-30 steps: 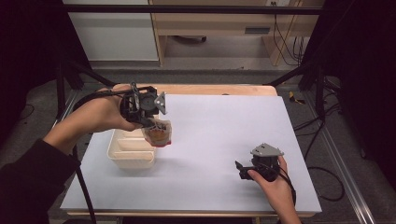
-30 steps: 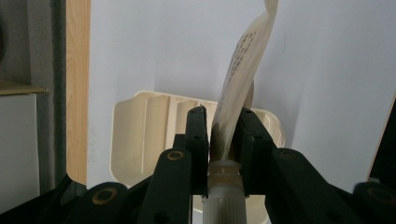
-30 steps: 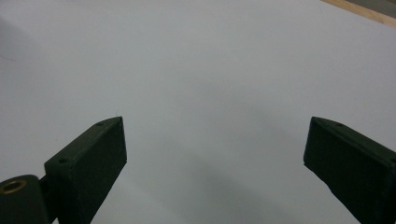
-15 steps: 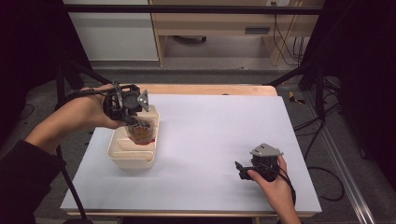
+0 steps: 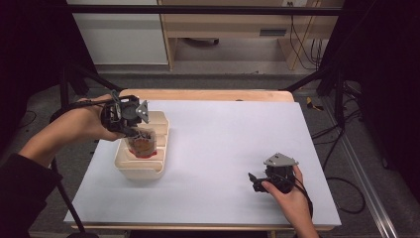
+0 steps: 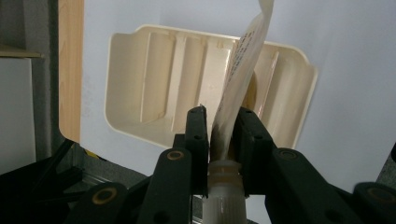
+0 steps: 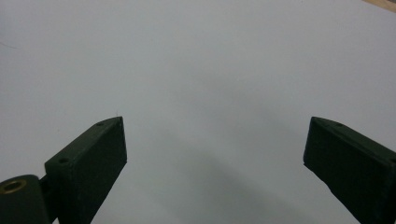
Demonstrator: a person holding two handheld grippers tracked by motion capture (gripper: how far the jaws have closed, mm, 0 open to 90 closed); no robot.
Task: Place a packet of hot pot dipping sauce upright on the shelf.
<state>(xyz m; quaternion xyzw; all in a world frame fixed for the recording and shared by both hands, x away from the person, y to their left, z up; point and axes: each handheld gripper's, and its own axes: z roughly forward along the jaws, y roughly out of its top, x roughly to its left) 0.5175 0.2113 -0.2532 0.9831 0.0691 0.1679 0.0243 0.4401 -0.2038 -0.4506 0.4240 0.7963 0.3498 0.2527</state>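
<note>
High view. A white table surface [image 5: 223, 148] with a wooden far edge carries a cream compartment tray [image 5: 143, 166] near its left edge, about midway between the near and far edges. The left gripper [image 5: 132, 130], held in the person's left hand [image 5: 89, 124], hangs over the tray with a clear spouted pouch [image 5: 142, 145] of brown contents below it, the pouch low in the tray's middle part; whether it touches the tray floor cannot be told. The right gripper [image 5: 258, 181], topped by a grey three-cornered plate, sits in the right hand [image 5: 289, 196] near the near right corner of the surface, well apart from the tray.

Left gripper view. The two black jaws are clamped on the top of the pouch [image 6: 243, 79], just beyond its white ribbed spout [image 6: 225, 186]. The pouch extends away from the jaws over the ribbed tray [image 6: 163, 79], which lies on the white surface [image 6: 355, 116] beside the wooden edge.

Right gripper view. The jaws stand wide apart with nothing between them; beyond them lies bare white surface [image 7: 210, 84].
</note>
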